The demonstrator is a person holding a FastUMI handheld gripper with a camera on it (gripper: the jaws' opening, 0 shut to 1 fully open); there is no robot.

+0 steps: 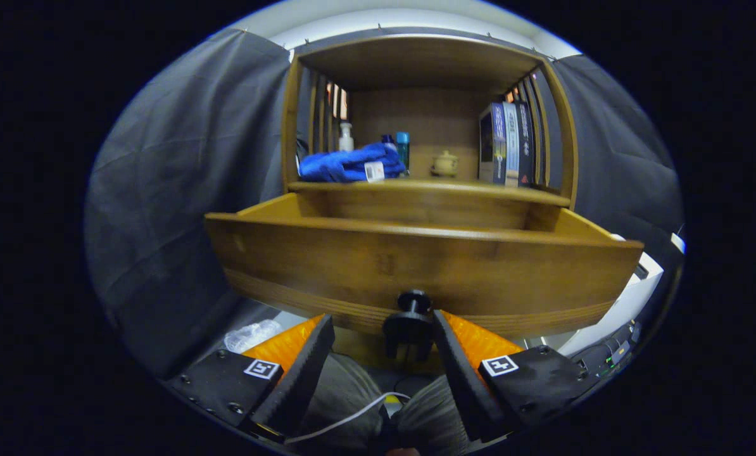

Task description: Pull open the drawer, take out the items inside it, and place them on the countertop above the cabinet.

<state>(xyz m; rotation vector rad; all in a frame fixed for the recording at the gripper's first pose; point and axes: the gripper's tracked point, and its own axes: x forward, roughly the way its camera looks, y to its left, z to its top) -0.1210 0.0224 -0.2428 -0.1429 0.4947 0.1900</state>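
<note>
The wooden drawer (416, 266) stands pulled out of the cabinet toward me, and its front panel hides whatever lies inside. Its dark round knob (414, 316) hangs under the front panel, between my fingertips. My gripper (381, 323) is open: the knob sits close against the right finger (447, 342), with a clear gap to the left finger (311, 354). Above the drawer is the countertop (428, 187), a wooden shelf ledge. On it lie a blue cloth (349, 166), small bottles (403, 147), a little pot (445, 164) and upright books (508, 144).
A white box (637, 285) stands to the right of the drawer. A clear plastic bag (251, 334) lies low on the left. A person's grey trouser legs (346, 392) and a white cable (352, 418) are below the fingers. Slatted side walls enclose the shelf.
</note>
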